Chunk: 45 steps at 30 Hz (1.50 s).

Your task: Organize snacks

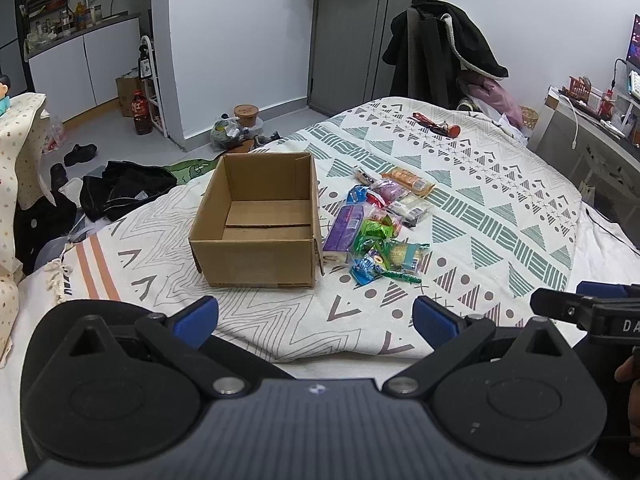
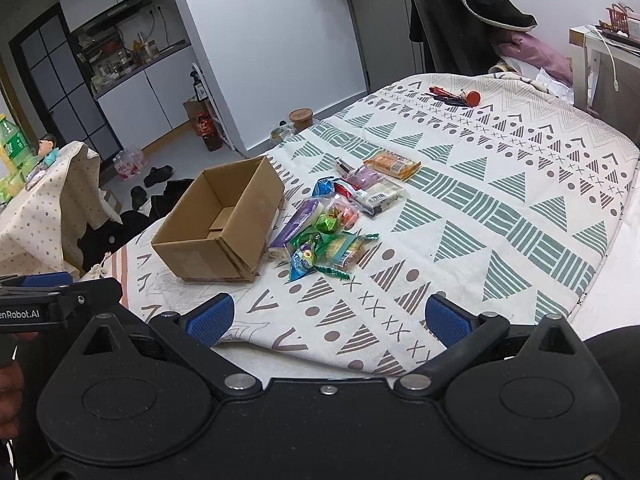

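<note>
Tools [image 1: 316,322] [image 2: 330,320] apart, well short of snacks [image 1: 376,224]

My left wrist camera looked forward along its blue-padded fingers [image 1: 434,320], low over the near edge of the patterned bedspread [image 1: 460,208], facing the open brown cardboard box [image 1: 256,220] at centre frame. My right wrist camera sat further right and angled leftward, so that box [image 2: 220,220] fell left of centre. Both views shared the box, the pile of colourful snack packets [image 1: 376,224] [image 2: 340,216] beside it, and the kitchen cabinets [image 1: 84,56] [image 2: 160,88] at upper left.
</note>
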{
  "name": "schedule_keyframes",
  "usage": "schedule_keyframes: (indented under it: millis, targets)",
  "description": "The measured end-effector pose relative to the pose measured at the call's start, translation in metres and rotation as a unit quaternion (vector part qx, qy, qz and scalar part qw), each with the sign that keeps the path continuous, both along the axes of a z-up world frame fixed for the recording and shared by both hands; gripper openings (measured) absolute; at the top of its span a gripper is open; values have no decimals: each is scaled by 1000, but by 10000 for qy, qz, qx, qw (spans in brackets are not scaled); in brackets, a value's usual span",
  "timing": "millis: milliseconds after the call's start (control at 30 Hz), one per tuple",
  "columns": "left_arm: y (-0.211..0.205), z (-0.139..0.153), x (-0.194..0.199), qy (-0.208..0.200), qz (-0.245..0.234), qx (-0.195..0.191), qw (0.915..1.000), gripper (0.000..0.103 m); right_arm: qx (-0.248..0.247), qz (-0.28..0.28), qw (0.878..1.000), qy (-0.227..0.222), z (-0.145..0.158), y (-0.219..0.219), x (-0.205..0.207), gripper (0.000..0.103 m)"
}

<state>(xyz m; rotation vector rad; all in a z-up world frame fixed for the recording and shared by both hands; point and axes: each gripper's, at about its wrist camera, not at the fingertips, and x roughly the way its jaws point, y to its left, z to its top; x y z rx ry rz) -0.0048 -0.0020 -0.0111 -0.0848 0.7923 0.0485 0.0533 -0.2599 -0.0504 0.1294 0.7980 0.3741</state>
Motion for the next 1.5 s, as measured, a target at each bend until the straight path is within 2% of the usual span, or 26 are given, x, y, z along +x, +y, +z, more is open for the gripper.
schedule_keyframes:
  millis: [433, 733, 1100, 1433, 1500]
  targets:
    - [-1, 4, 8, -40, 49, -146, 9999, 103, 270, 173, 9993, 180, 11, 0, 17, 103]
    - [-7, 6, 34, -54, -39, -175, 9998, 103, 397, 70, 9985, 374, 10, -6, 43, 103]
    - [-7, -7, 65, 18, 85, -494, 9987, 102, 540, -80, 9973, 487, 12, -16, 82, 102]
    - [-16, -25, 99, 73, 70, -713, 9974, 99, 789, -369, 9921, 899, -10, -20, 119, 93]
    - [-20, -30, 107, 108, 46, -734, 9972, 95, 858, -390, 9904, 1007, -16, -19, 125, 89]
